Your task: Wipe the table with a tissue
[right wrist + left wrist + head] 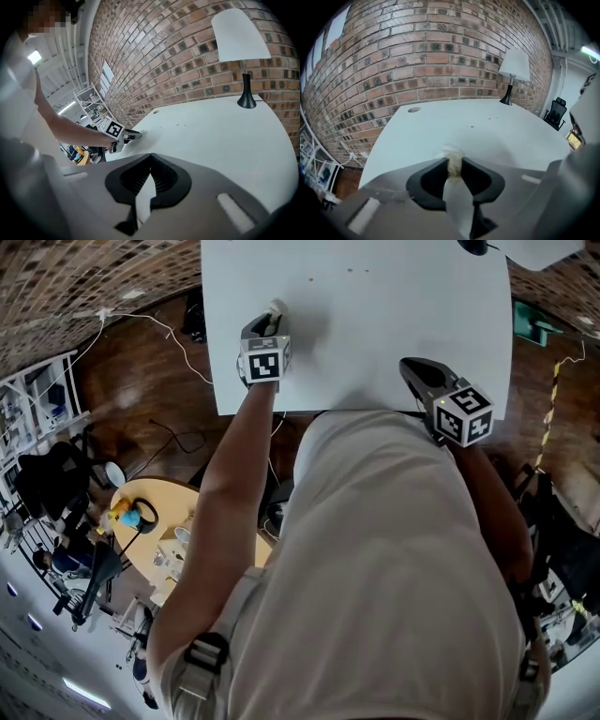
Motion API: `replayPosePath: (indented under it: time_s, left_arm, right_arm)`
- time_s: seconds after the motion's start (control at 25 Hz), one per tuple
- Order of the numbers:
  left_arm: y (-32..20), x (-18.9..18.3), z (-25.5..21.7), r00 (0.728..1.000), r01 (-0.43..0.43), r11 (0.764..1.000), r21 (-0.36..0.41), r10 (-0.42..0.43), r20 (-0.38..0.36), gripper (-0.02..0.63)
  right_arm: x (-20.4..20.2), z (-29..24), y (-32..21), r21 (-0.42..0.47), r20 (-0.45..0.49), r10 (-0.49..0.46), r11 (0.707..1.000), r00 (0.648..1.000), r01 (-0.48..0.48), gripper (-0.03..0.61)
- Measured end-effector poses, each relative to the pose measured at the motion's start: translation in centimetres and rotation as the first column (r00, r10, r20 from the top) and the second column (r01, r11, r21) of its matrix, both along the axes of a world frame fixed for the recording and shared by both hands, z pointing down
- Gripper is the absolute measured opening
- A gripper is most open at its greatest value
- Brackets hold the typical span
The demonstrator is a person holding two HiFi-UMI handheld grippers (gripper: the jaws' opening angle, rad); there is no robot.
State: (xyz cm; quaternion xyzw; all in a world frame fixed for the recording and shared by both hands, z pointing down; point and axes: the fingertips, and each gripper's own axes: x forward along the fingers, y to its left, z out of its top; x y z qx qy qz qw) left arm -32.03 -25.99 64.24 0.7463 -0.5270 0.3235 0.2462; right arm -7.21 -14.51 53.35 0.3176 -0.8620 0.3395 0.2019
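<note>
White and crumpled, the tissue (453, 157) is pinched between the jaws of the left gripper (453, 166). Its wad pokes out past the tips and seems to touch the pale surface (497, 133) near that surface's left edge. The right gripper (150, 158) hovers over the near right part, jaws together at the tips with nothing between them. A white-shaded lamp (240, 47) stands at the far side before a brick wall (417, 56)

Plain white table (375, 324); cream tissue (453, 161); red-brown brick wall (417, 56) with pale mortar grid at twelve o'clock; lamp (240, 42) at one o'clock, white shade, black stem and base; black-and-white square pattern on cube (263, 363); dark brown wooden floor (131, 381) at nine o'clock; pale grey shirt (394, 568)
</note>
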Motion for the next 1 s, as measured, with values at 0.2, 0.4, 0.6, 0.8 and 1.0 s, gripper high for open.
replayPosePath:
  time_s: [0.2,0.4,0.6,0.8,1.0]
  left_arm:
    - [0.9,2.6,0.5,0.994,-0.040,0.997,-0.069,0.033,-0.105,0.103]
    - [2.9,8.8,-2.3,0.951,-0.119,0.992,-0.052,0.099,-0.292,0.107]
    - [3.7,11.6,-2.4,0.925,-0.092,0.995,-0.046,0.068,-0.374,0.110]
    - [2.0,9.5,-2.7,0.938,-0.051,0.998,-0.035,0.036,-0.344,0.112]
    - [-1.1,7.6,-3.2,0.961,-0.001,1.000,-0.023,-0.006,-0.277,0.114]
  right_arm:
    - [0.1,0.0,-0.3,0.006,0.001,0.007,1.000,1.000,-0.007,0.008]
    - [-0.1,-0.2,-0.8,0.004,0.010,0.007,1.000,1.000,-0.007,0.008]
    - [0.4,-0.4,-1.5,0.010,0.012,0.006,1.000,1.000,-0.006,0.008]
    - [1.3,-0.4,-2.0,0.019,0.008,0.023,1.000,1.000,-0.023,0.008]
    - [2.7,-0.7,-2.0,0.014,0.026,0.052,0.999,0.998,-0.053,0.008]
